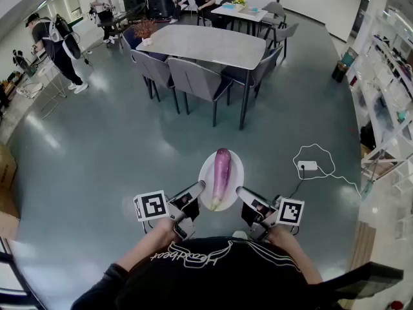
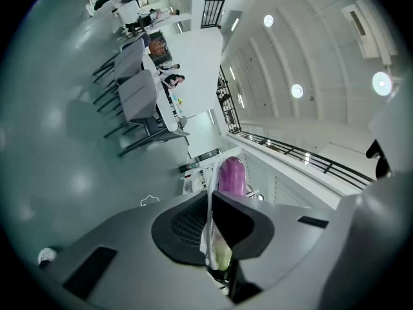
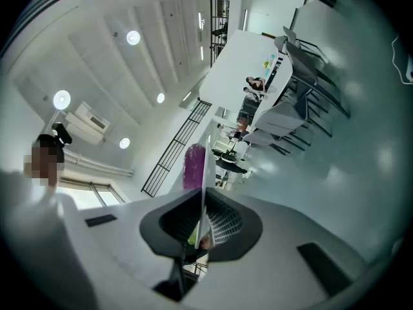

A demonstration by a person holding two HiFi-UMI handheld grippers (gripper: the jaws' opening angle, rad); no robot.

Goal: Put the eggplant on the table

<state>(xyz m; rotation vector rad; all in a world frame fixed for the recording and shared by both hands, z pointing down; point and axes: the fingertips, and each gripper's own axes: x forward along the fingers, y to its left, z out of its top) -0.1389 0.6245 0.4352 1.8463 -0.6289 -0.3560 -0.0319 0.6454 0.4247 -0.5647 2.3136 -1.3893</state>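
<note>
A long purple eggplant (image 1: pixel 221 175) lies on a round white plate (image 1: pixel 233 161) held in the air over the grey floor, just in front of me. My left gripper (image 1: pixel 197 190) is shut on the plate's left rim and my right gripper (image 1: pixel 241 193) on its right rim. In the left gripper view (image 2: pixel 210 237) the plate (image 2: pixel 208 199) shows edge-on between the jaws, with the eggplant (image 2: pixel 231 176) beyond. The right gripper view (image 3: pixel 201 228) likewise shows the thin plate edge (image 3: pixel 204 186) and the eggplant (image 3: pixel 193 166). The grey table (image 1: pixel 206 44) stands well ahead.
Grey chairs (image 1: pixel 193 82) line the table's near side. A white power strip (image 1: pixel 308 166) with a looping cable lies on the floor at the right. Shelves (image 1: pixel 387 108) run along the right wall. Several people stand or sit at the back.
</note>
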